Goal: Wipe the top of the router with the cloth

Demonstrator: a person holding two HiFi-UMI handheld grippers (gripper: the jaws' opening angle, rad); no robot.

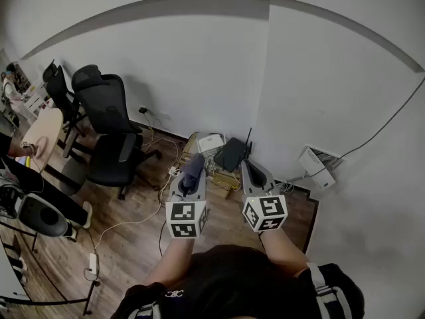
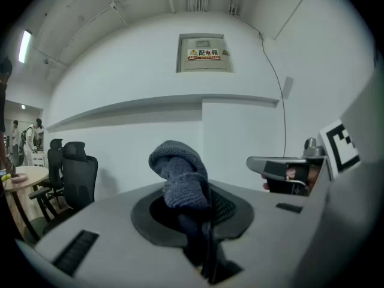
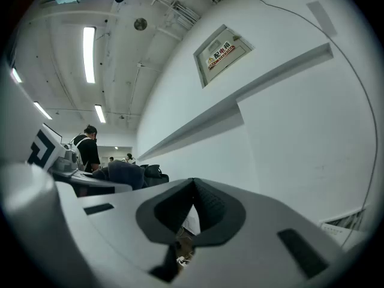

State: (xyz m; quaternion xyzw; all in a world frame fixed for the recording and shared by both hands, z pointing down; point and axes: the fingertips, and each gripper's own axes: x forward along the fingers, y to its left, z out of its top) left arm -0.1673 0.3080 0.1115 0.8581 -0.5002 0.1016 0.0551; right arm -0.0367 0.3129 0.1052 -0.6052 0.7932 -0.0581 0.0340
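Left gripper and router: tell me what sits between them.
In the head view, the cloth clamped in the left gripper juts toward the black router. Past it lies a tangle of cables, too small to sort out.

Blue-grey knit cloth (image 2: 180, 179) is sticking up, bunched, btwn left gripper (image 2: 201, 212) jaws; black router (image 1: 232, 155) w/ antenna is sitting by wall.

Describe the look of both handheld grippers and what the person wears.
The left gripper and right gripper match: pale grey moulded shells tapering to two jaws lined with dark ribbed pads. Each carries a white cube printed with black square markers. The person wears a black top.
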